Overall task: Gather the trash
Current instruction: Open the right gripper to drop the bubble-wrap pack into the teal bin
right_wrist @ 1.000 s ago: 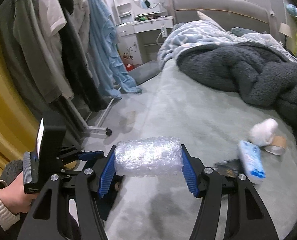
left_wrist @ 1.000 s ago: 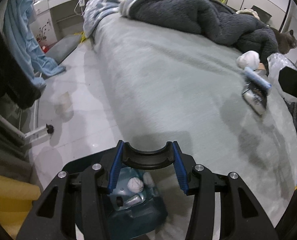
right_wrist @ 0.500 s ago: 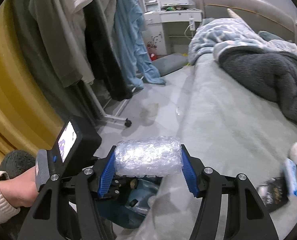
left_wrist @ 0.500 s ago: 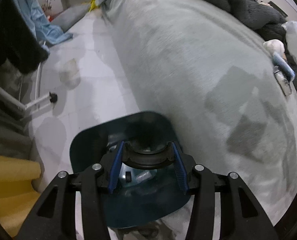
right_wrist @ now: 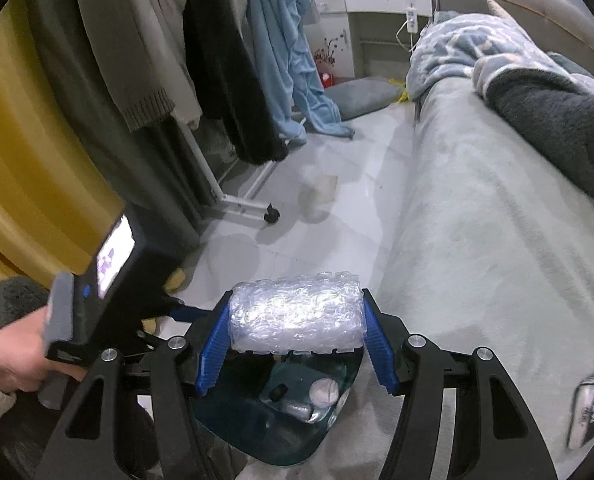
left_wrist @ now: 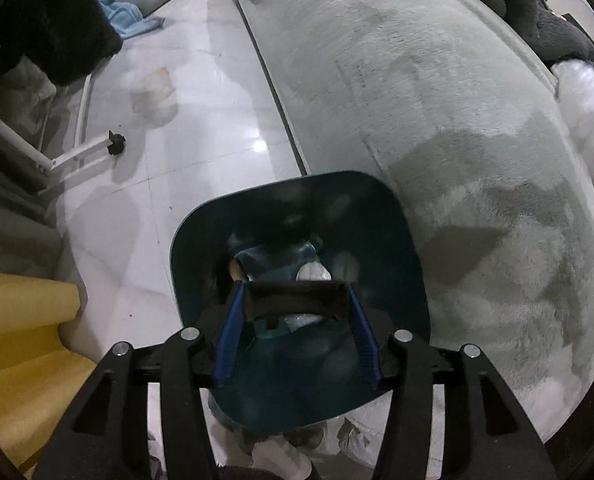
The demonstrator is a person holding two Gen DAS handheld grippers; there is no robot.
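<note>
A dark teal trash bin stands on the floor against the bed's corner, with a white crumpled ball and a silvery wrapper inside. My left gripper points down into it. Its jaws are opening, and a black curved piece sits loose and blurred between the blue pads. My right gripper is shut on a roll of bubble wrap, just above the bin's rim. A hand holds the left gripper's handle at lower left.
The bed with its pale green cover fills the right, a dark blanket farther up. A black packet lies on the bed edge. A clothes rack's wheeled foot, hanging clothes and a yellow curtain stand left.
Both grippers swung from over the bed to above the bin and tipped downward. The left jaws widened around the black piece. The right grip on the bubble wrap is unchanged.
</note>
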